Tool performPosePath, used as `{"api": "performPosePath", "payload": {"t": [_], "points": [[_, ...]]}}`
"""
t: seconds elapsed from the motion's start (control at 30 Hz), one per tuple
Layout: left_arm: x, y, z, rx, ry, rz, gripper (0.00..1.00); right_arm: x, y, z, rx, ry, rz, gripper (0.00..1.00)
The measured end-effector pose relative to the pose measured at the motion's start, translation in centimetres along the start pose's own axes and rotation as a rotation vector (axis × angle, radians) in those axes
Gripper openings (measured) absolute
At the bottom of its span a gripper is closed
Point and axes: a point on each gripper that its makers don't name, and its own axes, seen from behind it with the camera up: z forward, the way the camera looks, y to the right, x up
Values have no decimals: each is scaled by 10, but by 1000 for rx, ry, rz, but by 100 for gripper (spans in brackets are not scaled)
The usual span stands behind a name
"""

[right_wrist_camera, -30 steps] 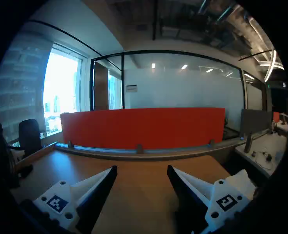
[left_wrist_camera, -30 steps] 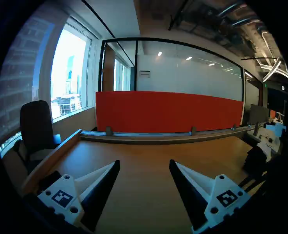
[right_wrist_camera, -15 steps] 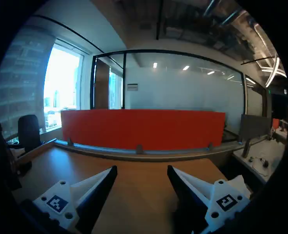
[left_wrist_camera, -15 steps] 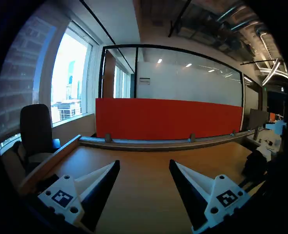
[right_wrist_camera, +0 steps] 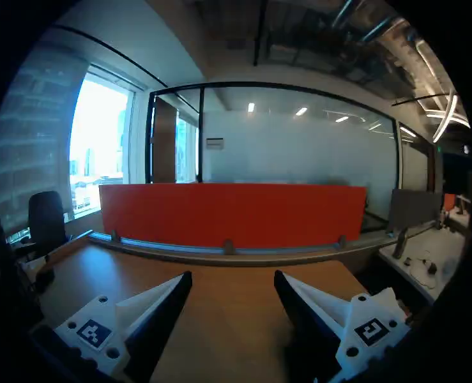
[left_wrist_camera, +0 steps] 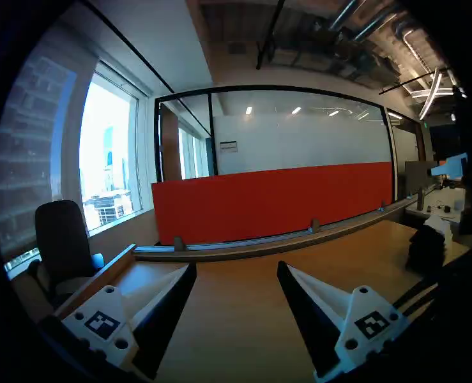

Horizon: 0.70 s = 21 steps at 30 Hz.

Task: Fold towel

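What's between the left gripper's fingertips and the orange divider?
Left gripper view: bare wooden desktop runs from the open left gripper to the grey rail under the orange divider.

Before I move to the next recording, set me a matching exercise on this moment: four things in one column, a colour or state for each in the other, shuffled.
Column A
1. divider panel
2. office chair
3. desk
4. left claw

Column B
a. black
b. brown wood
c. open, holding nothing
d. red-orange

Pairs: 1-d, 2-a, 3-b, 4-c
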Motion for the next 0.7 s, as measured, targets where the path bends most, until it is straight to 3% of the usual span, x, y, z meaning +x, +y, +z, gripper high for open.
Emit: {"api": "performPosePath", "payload": {"t": [0.17,0.47,0.7], "points": [[-12,-3,-2,10,16,-3,94,1,-2,-3,-12,2,-13,99],[-39,-10,-3,33,47,-55,94,-11,-5,-1,-11,10,-22,99],[-67,-9,-4,38,64,-64,94,-24,-6,1,-12,34,-36,99]]}}
